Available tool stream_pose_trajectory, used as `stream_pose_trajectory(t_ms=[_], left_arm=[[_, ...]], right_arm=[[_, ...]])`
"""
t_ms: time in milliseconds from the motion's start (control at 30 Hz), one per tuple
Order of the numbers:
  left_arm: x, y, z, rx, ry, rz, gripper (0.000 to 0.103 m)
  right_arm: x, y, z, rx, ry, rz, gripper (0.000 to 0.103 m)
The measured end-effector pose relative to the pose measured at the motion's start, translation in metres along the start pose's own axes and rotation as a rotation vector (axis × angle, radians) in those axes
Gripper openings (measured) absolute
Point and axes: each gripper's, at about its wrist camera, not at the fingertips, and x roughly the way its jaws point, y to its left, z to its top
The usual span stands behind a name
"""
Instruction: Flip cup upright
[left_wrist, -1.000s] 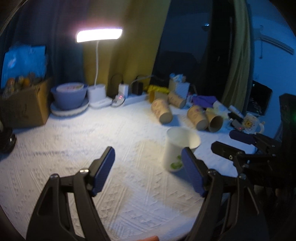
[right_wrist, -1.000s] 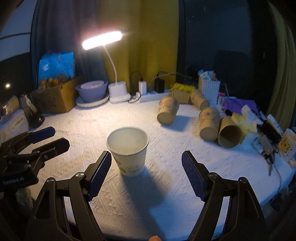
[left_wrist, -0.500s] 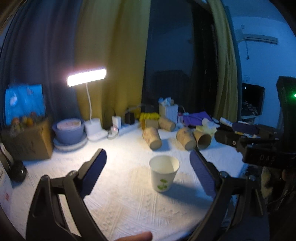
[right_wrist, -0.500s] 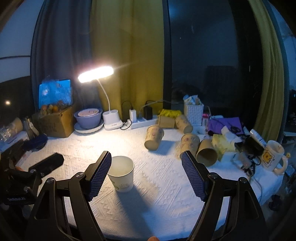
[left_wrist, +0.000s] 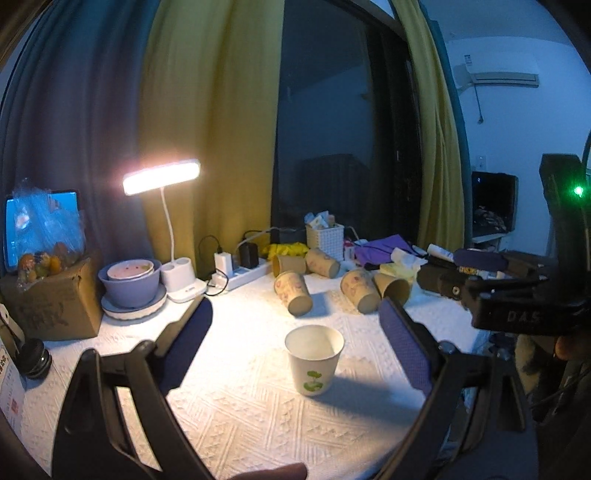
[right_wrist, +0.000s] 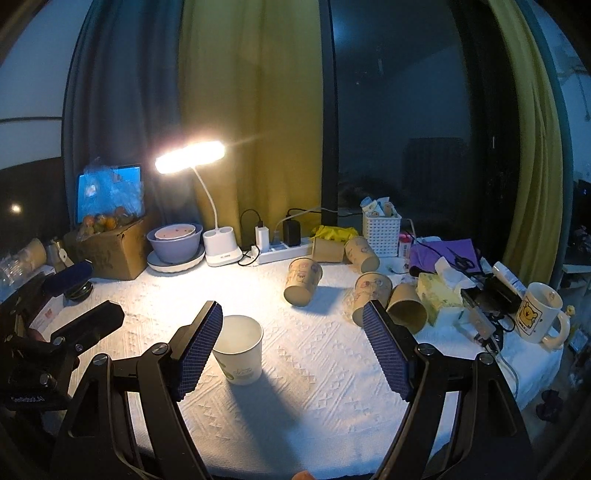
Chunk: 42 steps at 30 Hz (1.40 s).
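A white paper cup (left_wrist: 314, 357) with a green print stands upright, mouth up, on the white tablecloth (left_wrist: 240, 417). It also shows in the right wrist view (right_wrist: 240, 349), just behind the left finger. My left gripper (left_wrist: 295, 347) is open and empty, held back from the cup. My right gripper (right_wrist: 293, 349) is open and empty, with the cup to its left. Each gripper appears at the edge of the other's view.
Several brown paper cups (right_wrist: 303, 281) lie on their sides at the back. A lit desk lamp (right_wrist: 190, 157), purple bowl (right_wrist: 175, 243), power strip (right_wrist: 280, 251), cardboard box (right_wrist: 110, 249), white basket (right_wrist: 381, 234), tissue pack (right_wrist: 439, 295) and mug (right_wrist: 539, 314) crowd the back and right.
Both grippers have pulled back and risen away from the cup, so the table looks farther off. The cup stays upright in place.
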Motion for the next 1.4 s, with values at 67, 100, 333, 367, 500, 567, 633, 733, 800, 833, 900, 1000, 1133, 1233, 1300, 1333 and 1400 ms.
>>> stream_pose_trajectory(t_ms=[67,100,333,367,500,567,633,733,800,833,900,1000,1133,1233,1300,1333,1400], left_arm=[[0.001,0.002,-0.001,-0.004,0.002,0.001,0.093],[0.000,0.002,-0.002,-0.006,0.002,0.000,0.093],[0.000,0.003,-0.007,-0.018,0.011,-0.004,0.093],[0.000,0.003,-0.007,-0.020,0.011,-0.005,0.093],[0.001,0.004,-0.007,-0.018,0.013,-0.005,0.093],[0.001,0.004,-0.007,-0.018,0.015,-0.005,0.093],[0.001,0.003,-0.008,-0.015,0.019,-0.011,0.093],[0.001,0.001,-0.010,-0.007,0.022,-0.019,0.093],[0.002,-0.001,-0.010,-0.004,0.023,-0.022,0.093],[0.002,-0.001,-0.010,-0.004,0.023,-0.023,0.093],[0.003,-0.001,-0.011,-0.008,0.025,-0.022,0.093],[0.003,0.000,-0.012,-0.013,0.026,-0.020,0.093],[0.003,0.000,-0.012,-0.015,0.026,-0.020,0.093],[0.002,0.001,-0.012,-0.017,0.025,-0.020,0.093],[0.002,0.001,-0.012,-0.020,0.024,-0.019,0.093],[0.002,0.002,-0.012,-0.021,0.024,-0.019,0.093],[0.002,0.002,-0.012,-0.023,0.024,-0.020,0.093]], right_arm=[[0.000,0.003,-0.001,-0.006,-0.002,0.006,0.081],[0.000,0.004,-0.001,-0.008,-0.002,0.008,0.081],[0.006,0.007,-0.003,-0.012,0.019,0.018,0.081],[0.007,0.007,-0.003,-0.011,0.021,0.019,0.081],[0.008,0.007,-0.003,-0.010,0.024,0.021,0.081],[0.009,0.008,-0.004,-0.010,0.026,0.023,0.081],[0.011,0.008,-0.005,-0.009,0.031,0.025,0.081],[0.013,0.008,-0.006,-0.005,0.038,0.026,0.081],[0.014,0.008,-0.006,-0.004,0.041,0.028,0.081],[0.014,0.008,-0.006,-0.004,0.042,0.028,0.081],[0.015,0.008,-0.007,-0.004,0.044,0.029,0.081],[0.016,0.008,-0.007,-0.002,0.048,0.032,0.081],[0.017,0.010,-0.007,-0.003,0.052,0.033,0.081],[0.018,0.010,-0.007,-0.005,0.053,0.034,0.081],[0.018,0.011,-0.007,-0.004,0.053,0.034,0.081],[0.018,0.010,-0.007,-0.005,0.054,0.035,0.081],[0.019,0.011,-0.007,-0.005,0.054,0.036,0.081]])
